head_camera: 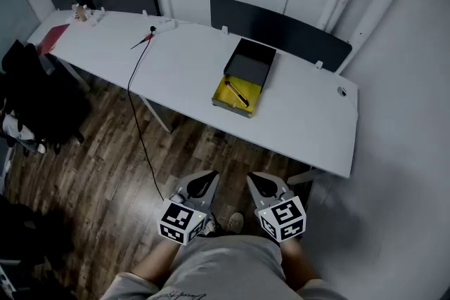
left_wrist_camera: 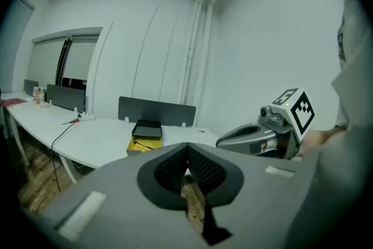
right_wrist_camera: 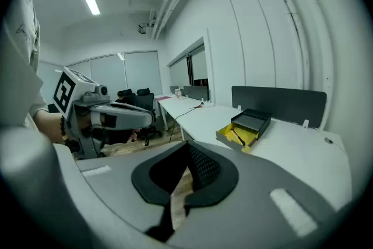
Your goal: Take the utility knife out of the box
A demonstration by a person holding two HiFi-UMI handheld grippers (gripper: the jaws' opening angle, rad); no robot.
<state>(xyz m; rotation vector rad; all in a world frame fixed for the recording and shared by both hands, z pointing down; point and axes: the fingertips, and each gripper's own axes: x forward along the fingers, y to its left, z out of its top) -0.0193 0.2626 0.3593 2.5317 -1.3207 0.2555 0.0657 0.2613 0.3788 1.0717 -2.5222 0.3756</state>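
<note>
The utility knife (head_camera: 236,93) lies in the yellow tray of the open box (head_camera: 230,107), a thin dark bar whose long axis runs on a slant from far-left to near-right. The box's black lid stands just behind the tray, on the far side. The box sits towards the right end of the white desk (head_camera: 190,74), close to its near edge. Both tools are well short of it, low in my head view over the wooden floor (head_camera: 119,151), side by side and pointing at the desk. The left hand-held gripper (head_camera: 202,181) has its jaws pressed together with nothing between them, and the right hand-held gripper (head_camera: 261,181) is clamped tight and empty as well. The knife lies straight ahead and far, about midway between the two, so I judge neither clearly nearer. Whichever goes must spread its jaws and meet the knife across that slant
</note>
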